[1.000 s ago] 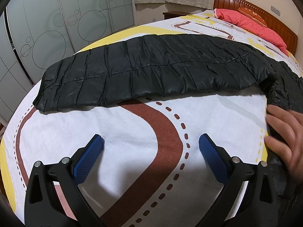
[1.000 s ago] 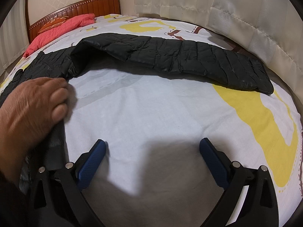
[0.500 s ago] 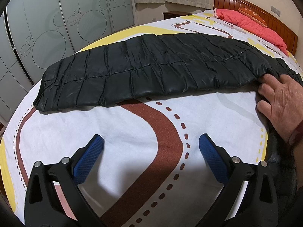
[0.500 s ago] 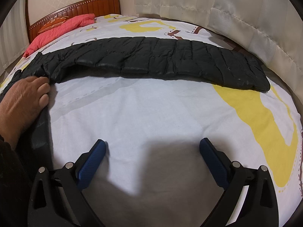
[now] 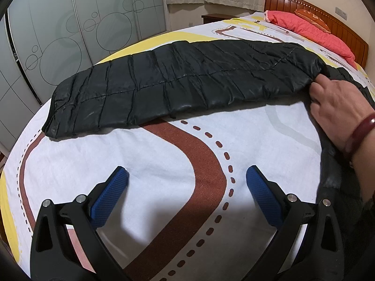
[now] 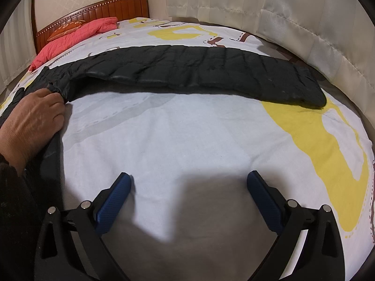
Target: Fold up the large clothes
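Observation:
A black quilted jacket (image 5: 178, 82) lies stretched across the bed; it also shows in the right wrist view (image 6: 199, 70). A bare hand (image 5: 337, 110) grips its edge at the right of the left wrist view, and at the left of the right wrist view (image 6: 32, 119). My left gripper (image 5: 187, 182) is open and empty, low over the sheet, in front of the jacket. My right gripper (image 6: 189, 187) is open and empty, low over the sheet, apart from the jacket.
The bed sheet (image 5: 164, 159) is white with brown road and yellow patterns. A pink quilt (image 5: 311, 30) and an orange pillow (image 5: 311, 15) lie by the wooden headboard (image 6: 93, 7). Wardrobe doors (image 5: 58, 28) stand left; curtains (image 6: 293, 16) hang right.
The hand has moved up along the jacket's edge and pulled it; the raised fold has flattened and the jacket lies straighter. Both grippers have stayed still.

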`<state>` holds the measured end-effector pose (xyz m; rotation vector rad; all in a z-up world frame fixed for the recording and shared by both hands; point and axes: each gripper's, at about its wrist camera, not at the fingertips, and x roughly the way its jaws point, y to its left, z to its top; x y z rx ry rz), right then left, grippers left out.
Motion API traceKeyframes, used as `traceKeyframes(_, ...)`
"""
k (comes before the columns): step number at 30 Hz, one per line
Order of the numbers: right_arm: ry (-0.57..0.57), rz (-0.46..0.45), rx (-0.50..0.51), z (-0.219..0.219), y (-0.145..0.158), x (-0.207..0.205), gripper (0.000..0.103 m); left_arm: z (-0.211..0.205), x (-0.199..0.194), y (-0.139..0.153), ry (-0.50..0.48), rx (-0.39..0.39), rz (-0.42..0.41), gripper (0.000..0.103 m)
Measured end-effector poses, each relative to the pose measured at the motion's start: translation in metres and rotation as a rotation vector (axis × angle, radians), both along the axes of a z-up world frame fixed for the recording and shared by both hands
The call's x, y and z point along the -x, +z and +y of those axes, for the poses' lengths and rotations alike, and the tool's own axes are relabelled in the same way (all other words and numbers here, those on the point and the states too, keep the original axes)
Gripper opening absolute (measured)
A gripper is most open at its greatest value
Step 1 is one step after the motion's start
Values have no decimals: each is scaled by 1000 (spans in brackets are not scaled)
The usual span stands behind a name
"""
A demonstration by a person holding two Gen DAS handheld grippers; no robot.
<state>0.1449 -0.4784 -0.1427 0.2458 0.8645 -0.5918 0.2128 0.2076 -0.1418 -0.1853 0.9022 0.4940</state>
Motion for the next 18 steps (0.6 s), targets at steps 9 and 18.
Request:
traceKeyframes(9,0,-2,-1,1,0,0,99,-1,0,1,0,-3,1,101)
traceKeyframes(18,1,0,-1,0,0,-1,99,-1,1,0,0,-3,0,101)
